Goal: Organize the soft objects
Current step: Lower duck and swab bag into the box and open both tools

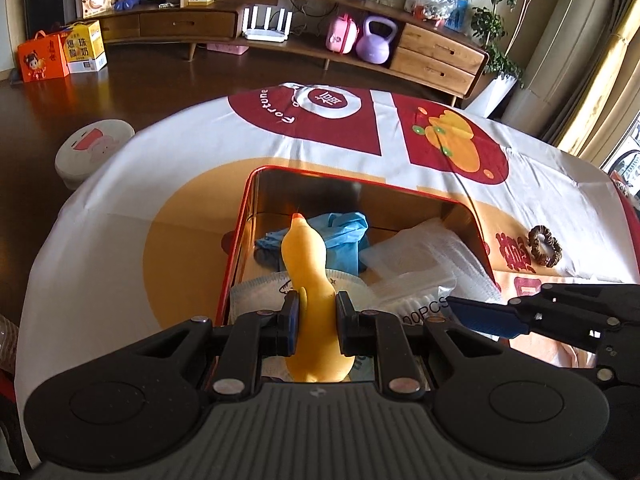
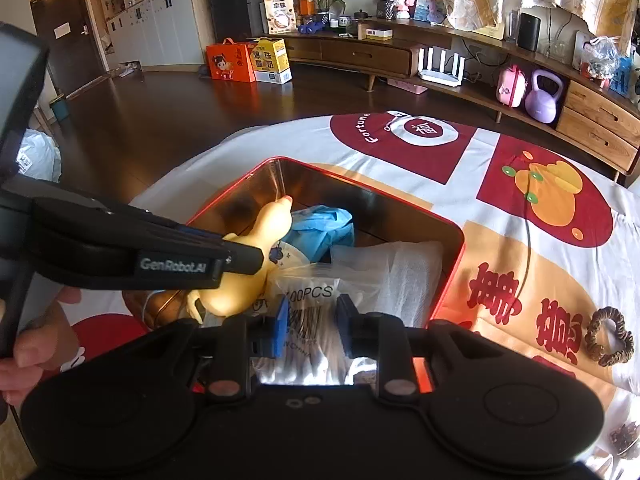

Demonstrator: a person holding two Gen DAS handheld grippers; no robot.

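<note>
My left gripper [image 1: 317,316] is shut on a yellow rubber chicken [image 1: 308,264] and holds it over the open red tin box [image 1: 240,216], head pointing into the box. The box holds a blue glove [image 1: 340,236], white gauze [image 1: 416,256], a face mask [image 1: 260,292] and a bag of cotton swabs [image 2: 308,312]. My right gripper [image 2: 311,322] is open just above the swab bag at the box's near edge, holding nothing. In the right wrist view the chicken [image 2: 256,248] and the left gripper [image 2: 240,256] show at left. A brown scrunchie [image 2: 610,336] lies on the tablecloth right of the box.
The round table carries a white, red and orange printed cloth [image 1: 160,160]. A low wooden TV cabinet [image 1: 432,56] lines the far wall. Gift boxes [image 1: 60,56] stand on the dark floor, and a white stool [image 1: 94,148] stands left of the table.
</note>
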